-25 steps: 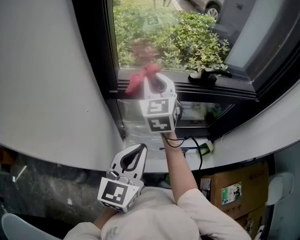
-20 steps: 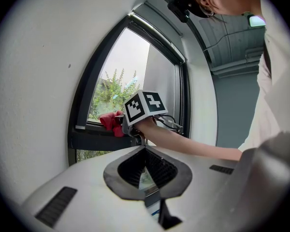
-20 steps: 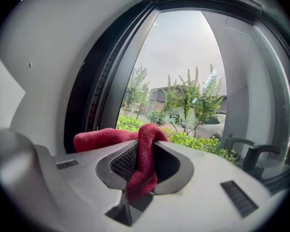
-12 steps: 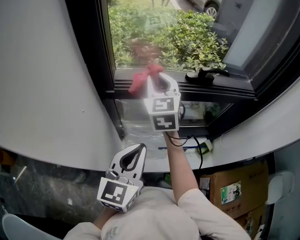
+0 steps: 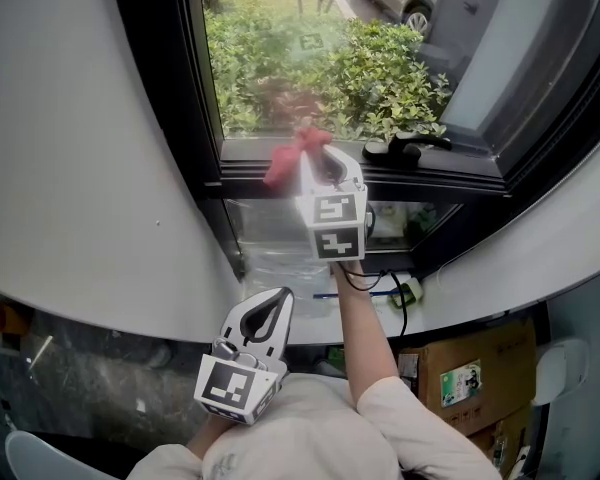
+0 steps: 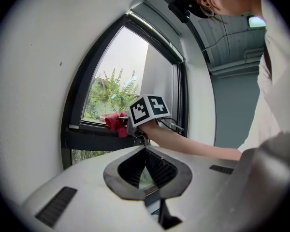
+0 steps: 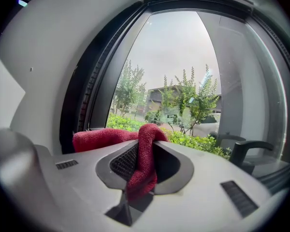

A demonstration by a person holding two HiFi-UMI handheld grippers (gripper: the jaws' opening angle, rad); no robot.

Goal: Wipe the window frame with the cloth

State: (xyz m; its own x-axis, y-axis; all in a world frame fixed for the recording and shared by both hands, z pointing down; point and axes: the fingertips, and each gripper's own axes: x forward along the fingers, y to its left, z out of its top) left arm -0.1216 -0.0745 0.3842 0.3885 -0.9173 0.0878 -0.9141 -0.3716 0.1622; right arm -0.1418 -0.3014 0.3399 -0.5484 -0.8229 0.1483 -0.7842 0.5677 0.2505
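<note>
At the tip of the right gripper [image 5: 318, 160]: red cloth [image 5: 292, 156], pinched in the closed jaws. One fold runs back between them, and the loose bunch spills out ahead and to the gripper's left. The cloth lies on, or perhaps just above, the lower rail of the window frame [image 5: 450, 180], near its left corner.

Step in hand, by judgement: a wiping stroke along the lower rail.

Next move calls for: the bunch pressed onto the rail and drawn to the gripper's right, stopping short of the black handle [image 5: 405, 149] on that side.

Left gripper [image 5: 267, 313]: jaws together, nothing between them, low and well behind the right one.

Containers: one cardboard box [image 5: 470, 376], far below and behind the right gripper. Its contents are not visible.
</note>
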